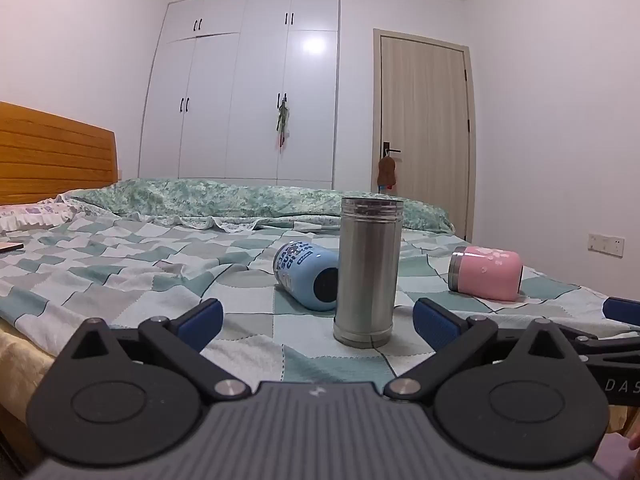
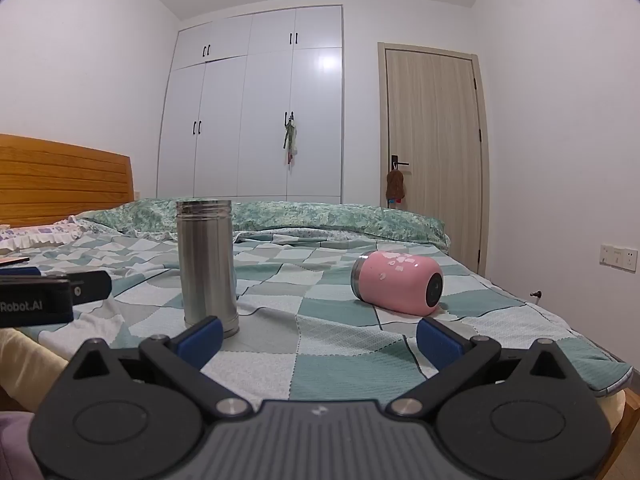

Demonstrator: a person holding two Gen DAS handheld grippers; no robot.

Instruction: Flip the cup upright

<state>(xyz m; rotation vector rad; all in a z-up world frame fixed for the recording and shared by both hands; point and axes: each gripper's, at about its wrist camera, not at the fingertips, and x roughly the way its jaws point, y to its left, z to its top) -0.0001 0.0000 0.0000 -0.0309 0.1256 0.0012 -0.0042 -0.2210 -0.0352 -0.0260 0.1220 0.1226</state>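
A tall steel cup (image 1: 367,272) stands upright on the checked bedspread, just ahead of my open, empty left gripper (image 1: 318,326); it also shows in the right wrist view (image 2: 208,266). A blue cup (image 1: 306,276) lies on its side behind and left of the steel cup, base toward me. A pink cup (image 1: 486,274) lies on its side to the right; in the right wrist view the pink cup (image 2: 398,282) lies ahead, slightly right of my open, empty right gripper (image 2: 318,338).
The bed (image 2: 320,352) carries a checked green blanket, with a rolled quilt (image 1: 256,200) at the back. A wooden headboard (image 1: 52,152) is on the left. A white wardrobe (image 1: 244,92) and door (image 1: 424,120) stand behind. The left gripper's body (image 2: 48,294) shows at the left edge.
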